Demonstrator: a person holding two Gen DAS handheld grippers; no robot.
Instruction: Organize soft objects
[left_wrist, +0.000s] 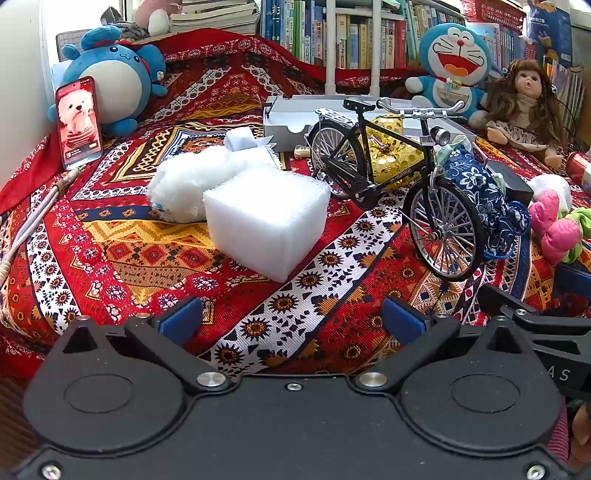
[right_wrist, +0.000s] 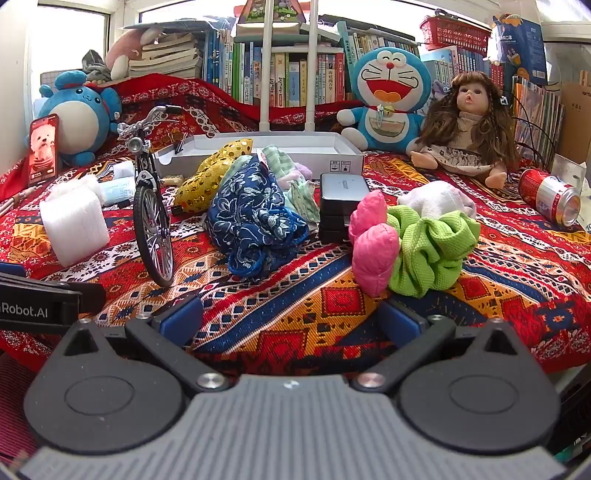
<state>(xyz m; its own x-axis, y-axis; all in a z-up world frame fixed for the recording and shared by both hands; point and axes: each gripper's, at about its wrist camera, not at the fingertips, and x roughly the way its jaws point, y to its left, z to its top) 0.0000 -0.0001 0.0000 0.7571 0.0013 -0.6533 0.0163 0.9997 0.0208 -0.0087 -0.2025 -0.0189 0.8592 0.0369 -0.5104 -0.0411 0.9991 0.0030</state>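
Both my tools, left tool (left_wrist: 291, 319) and right tool (right_wrist: 290, 319), hover spread and empty over the patterned cloth: foam block (left_wrist: 266, 225) near left, green scrunchie (right_wrist: 432, 251) near right, awaiting sorting.

A model bicycle (left_wrist: 391, 173) is stood upright on the patterned red cloth (left_wrist: 155, 254). A phone (left_wrist: 78, 122) is propped against a blue plush. A white tray (right_wrist: 266, 149) lies before the bookshelf (right_wrist: 295, 74). A black box (right_wrist: 341, 205) and a tipped red can (right_wrist: 550, 199) are seen near a doll (right_wrist: 472, 125).
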